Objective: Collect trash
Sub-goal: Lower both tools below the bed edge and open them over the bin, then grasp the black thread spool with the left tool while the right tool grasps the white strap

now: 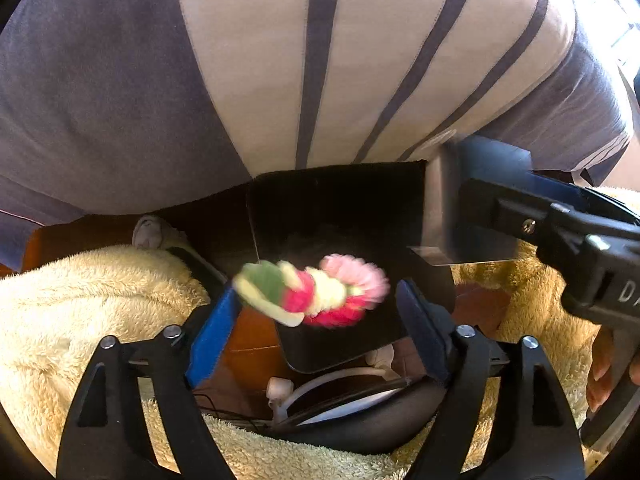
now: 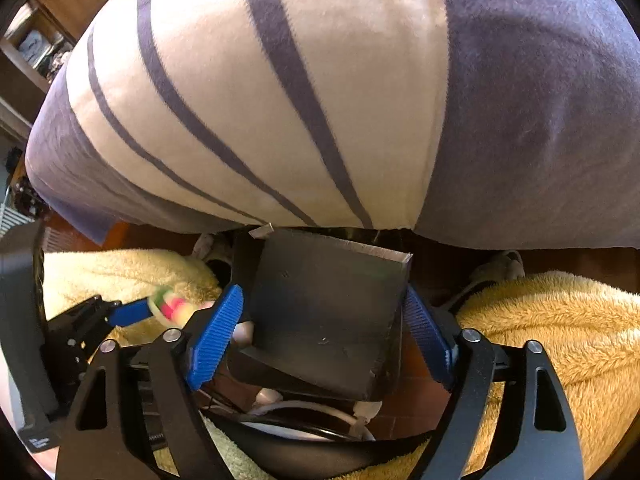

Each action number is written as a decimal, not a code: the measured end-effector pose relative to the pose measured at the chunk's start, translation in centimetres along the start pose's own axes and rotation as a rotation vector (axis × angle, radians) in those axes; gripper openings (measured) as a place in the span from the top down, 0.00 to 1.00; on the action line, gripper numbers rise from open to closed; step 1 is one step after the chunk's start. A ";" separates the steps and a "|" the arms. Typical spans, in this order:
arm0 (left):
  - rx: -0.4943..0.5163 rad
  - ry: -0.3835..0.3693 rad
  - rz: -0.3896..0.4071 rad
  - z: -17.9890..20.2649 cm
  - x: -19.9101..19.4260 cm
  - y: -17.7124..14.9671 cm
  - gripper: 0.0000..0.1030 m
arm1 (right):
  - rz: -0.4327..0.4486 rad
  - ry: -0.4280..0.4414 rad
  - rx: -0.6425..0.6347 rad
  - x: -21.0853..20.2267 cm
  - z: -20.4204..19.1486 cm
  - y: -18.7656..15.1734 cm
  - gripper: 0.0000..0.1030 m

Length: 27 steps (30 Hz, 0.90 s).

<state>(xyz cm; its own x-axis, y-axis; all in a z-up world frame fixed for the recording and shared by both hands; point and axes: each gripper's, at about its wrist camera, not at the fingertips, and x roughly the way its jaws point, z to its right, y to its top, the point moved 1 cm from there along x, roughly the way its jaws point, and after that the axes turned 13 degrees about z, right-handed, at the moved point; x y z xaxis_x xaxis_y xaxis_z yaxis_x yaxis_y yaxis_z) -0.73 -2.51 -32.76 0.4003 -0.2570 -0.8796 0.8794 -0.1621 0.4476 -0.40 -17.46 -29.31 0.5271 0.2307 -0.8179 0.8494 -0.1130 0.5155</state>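
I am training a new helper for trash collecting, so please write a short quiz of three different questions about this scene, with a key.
1. Which thing shows between the fingers of the left tongs?
A. a fluffy pink and green item
B. a glass bottle
C. a metal spoon
2. True or false: the black box lies between the fingers of the right tongs.
3. Fill in: the ribbed pads on the fingers are ____ in colour.
Key: 1 A; 2 true; 3 blue.
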 end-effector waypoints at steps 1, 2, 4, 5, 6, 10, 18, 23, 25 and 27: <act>-0.001 0.001 0.005 0.1 -0.1 0.1 0.22 | 0.004 -0.001 0.000 -0.2 0.0 0.1 0.16; -0.002 0.002 0.011 0.1 -0.3 0.2 0.20 | 0.008 -0.002 0.002 -0.3 0.1 0.1 0.14; -0.001 0.007 0.023 0.1 -0.6 0.3 0.18 | 0.021 -0.005 0.006 -0.7 0.4 0.4 0.14; 0.001 0.009 0.031 0.1 -0.9 0.4 0.17 | 0.029 -0.008 0.006 -1.1 0.5 0.7 0.14; 0.003 0.010 0.037 0.0 -1.0 0.4 0.16 | 0.047 -0.016 0.006 -1.7 0.5 1.0 0.14; 0.007 0.022 0.086 -0.1 -2.5 1.3 0.14 | 0.125 -0.056 -0.009 -4.3 0.6 2.9 0.14; 0.035 0.059 0.283 -0.2 -8.9 6.2 0.13 | 0.376 -0.079 -0.008 -10.7 2.0 8.3 0.14; 0.043 0.099 0.380 -0.6 -11.2 10.0 0.13 | 0.451 -0.112 -0.024 -11.3 2.8 12.1 0.14; 0.045 0.119 0.410 -0.6 -11.7 11.8 0.13 | 0.468 -0.117 -0.039 -11.1 2.9 13.8 0.14; 0.046 0.135 0.423 -0.9 -11.6 13.2 0.13 | 0.478 -0.120 -0.050 -10.9 3.0 14.8 0.14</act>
<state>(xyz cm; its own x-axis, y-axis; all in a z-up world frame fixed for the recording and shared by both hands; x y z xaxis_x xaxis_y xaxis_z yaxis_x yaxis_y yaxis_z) 6.45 -0.81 -16.75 0.7551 -0.1833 -0.6294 0.6200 -0.1122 0.7765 6.56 -24.57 -13.54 0.8593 0.0516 -0.5089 0.5110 -0.1316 0.8494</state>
